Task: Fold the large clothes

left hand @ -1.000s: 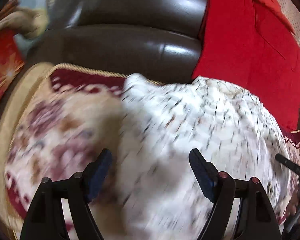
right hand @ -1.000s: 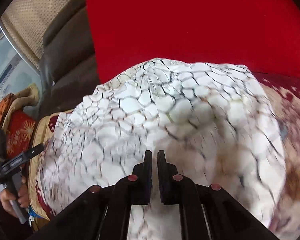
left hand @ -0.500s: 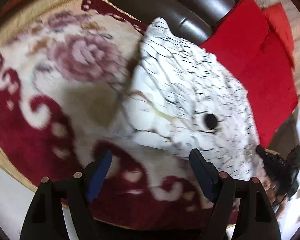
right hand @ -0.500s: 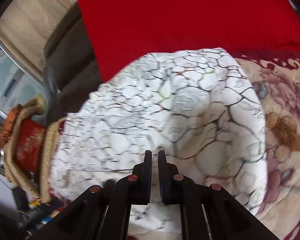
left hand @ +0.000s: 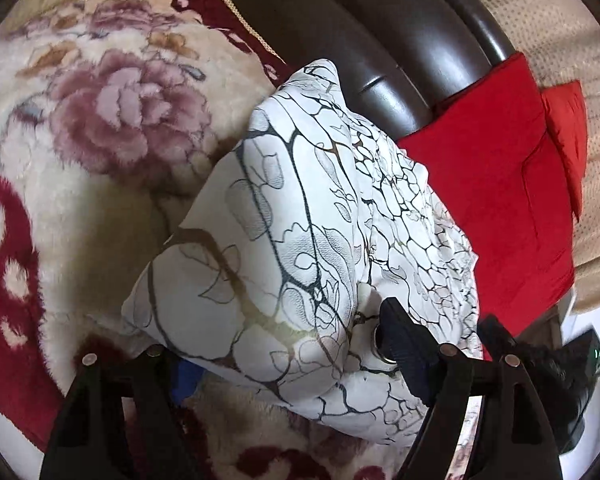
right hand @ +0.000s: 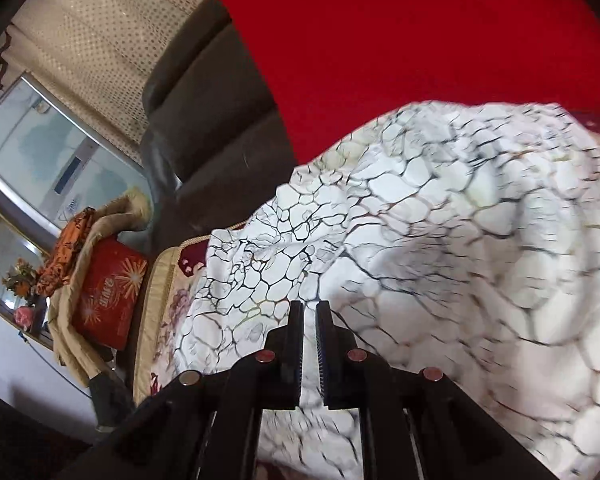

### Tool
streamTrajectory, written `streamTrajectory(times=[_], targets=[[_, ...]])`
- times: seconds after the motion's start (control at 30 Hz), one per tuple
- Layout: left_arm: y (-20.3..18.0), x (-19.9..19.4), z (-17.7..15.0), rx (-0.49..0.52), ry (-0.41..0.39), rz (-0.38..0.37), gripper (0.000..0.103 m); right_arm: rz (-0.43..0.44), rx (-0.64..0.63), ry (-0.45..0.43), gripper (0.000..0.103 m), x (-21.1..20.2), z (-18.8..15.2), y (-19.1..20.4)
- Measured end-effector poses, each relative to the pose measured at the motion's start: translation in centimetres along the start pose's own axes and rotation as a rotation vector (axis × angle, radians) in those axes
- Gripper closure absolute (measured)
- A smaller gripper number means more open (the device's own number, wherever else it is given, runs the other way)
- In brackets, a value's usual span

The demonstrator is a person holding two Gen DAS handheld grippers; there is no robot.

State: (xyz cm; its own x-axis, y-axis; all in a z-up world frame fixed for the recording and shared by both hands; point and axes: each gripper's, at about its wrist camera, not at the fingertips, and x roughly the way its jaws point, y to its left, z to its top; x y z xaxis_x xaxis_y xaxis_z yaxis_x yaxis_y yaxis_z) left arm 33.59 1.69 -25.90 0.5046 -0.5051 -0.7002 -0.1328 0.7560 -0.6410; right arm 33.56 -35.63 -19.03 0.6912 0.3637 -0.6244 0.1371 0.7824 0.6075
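Note:
A white cloth with a dark crackle print (left hand: 312,240) lies bunched on a floral plush blanket (left hand: 100,128) on a dark leather sofa. My left gripper (left hand: 288,356) is open, its jaws wide apart around the cloth's near edge, and the cloth partly covers the left finger. A metal eyelet (left hand: 380,344) in the cloth sits by the right finger. In the right wrist view the cloth (right hand: 440,240) fills the middle. My right gripper (right hand: 309,320) is shut on a fold of it.
A red quilt (left hand: 512,184) lies behind the cloth against the dark sofa back (left hand: 380,40); it also shows in the right wrist view (right hand: 420,48). The other hand's gripper (left hand: 552,376) is at the right. A red box (right hand: 108,296) and a window are at the left.
My left gripper has dropped closer to the cloth's near edge, which now lies between its open jaws. My right gripper stays shut on the cloth and has swung a little.

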Motion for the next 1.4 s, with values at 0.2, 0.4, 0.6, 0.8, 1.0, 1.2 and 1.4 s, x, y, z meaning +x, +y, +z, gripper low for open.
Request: streamTrajectory(times=[0.2,0.4,0.6,0.8,1.0,1.2,1.4], targets=[[0.8,1.3,1.1,-0.079,0.036,-0.028,0.015,-0.003,0.095,0.148,0.096,6.5,-1.8,-2.8],[0.1,0.3,1.6,-0.116,-0.041,-0.077,0.024,0.049,0.049,0.048,0.094,3.3,-0.8,-2.0],[-1.4,0.7,1.6,-0.045,-0.086,0.002,0.037,-0.051,0.087,0.065,0.096,3.9,-0.3,-4.3],[-1.0,2.5,2.7,-0.135,-0.066,0.005,0.024,0.031,0.17,0.109,0.094,4.3,-0.2,-5.9],[-4.0,2.1,2.2,-0.002,-0.129,0.045,0.069,0.086,0.116,-0.02,0.094,2.0,0.4,-4.8],[-10.1,0.0,1.6,0.254,-0.197,0.101,0.08,0.05,0.214,0.142,0.094,4.5,0.2,-7.3],[-16.9,-1.2,-1.3,0.537,-0.243,0.155,0.081,0.122,0.253,0.055,0.094,0.9,1.3,-9.3]])
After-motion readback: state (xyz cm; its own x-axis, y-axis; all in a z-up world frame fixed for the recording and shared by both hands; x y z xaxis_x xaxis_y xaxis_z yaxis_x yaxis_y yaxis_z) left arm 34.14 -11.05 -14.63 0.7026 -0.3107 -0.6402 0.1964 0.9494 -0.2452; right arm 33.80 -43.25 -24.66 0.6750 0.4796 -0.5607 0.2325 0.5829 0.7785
